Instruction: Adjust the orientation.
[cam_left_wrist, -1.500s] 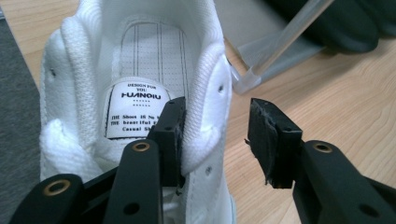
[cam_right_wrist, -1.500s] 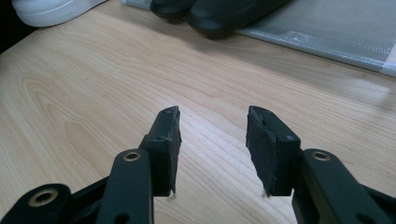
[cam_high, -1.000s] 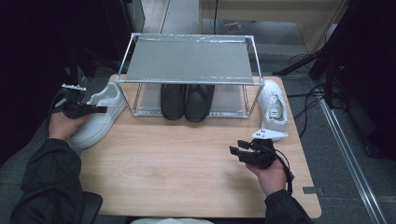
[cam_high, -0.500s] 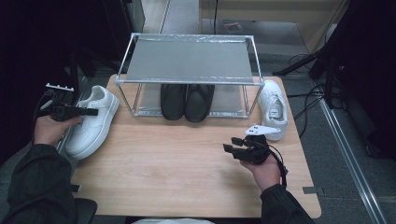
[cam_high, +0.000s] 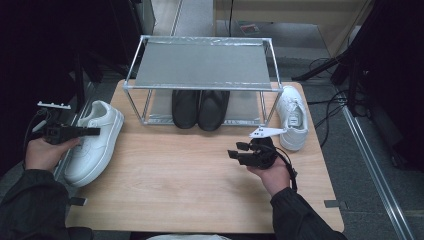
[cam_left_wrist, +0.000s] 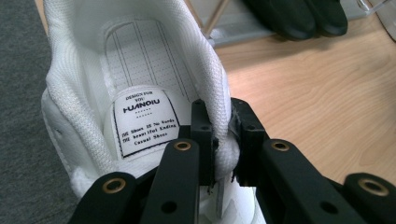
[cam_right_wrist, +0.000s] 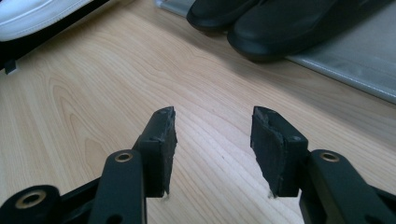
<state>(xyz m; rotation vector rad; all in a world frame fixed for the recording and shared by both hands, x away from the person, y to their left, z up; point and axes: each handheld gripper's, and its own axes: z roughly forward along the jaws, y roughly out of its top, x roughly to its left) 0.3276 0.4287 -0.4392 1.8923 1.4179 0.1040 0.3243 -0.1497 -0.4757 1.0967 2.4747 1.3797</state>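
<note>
The left gripper (cam_left_wrist: 223, 140) has its fingers (cam_left_wrist: 201, 135) closed on the padded heel collar of the white sneaker (cam_high: 95, 140). One finger is inside the shoe next to the printed insole label (cam_left_wrist: 144, 122), the other finger is outside, and the soft collar is pressed between them. This sneaker is at the left edge of the tabletop (cam_high: 190, 185), with its toe pointing to the metal shoe rack (cam_high: 202, 65). I cannot tell if its sole is touching the wood or is a little lifted.

The main risk, in my opinion, is the grip itself: it holds only the padding, not a firm part. If the shoe is carried by the heel like this, the toe can hang down and swing, and the collar can slip out from the fingers. The shoe is also very near to the table edge, so a slip may send it to the floor. When it goes toward the rack, the toe may hit the rack leg or the black shoes (cam_high: 200, 107) under the shelf.

The right gripper (cam_right_wrist: 214, 149) is low above the bare wood near the middle, its fingers have just been opening and nothing is between them. The second white sneaker (cam_high: 292, 115) is apart from it, beside the right end of the rack
</note>
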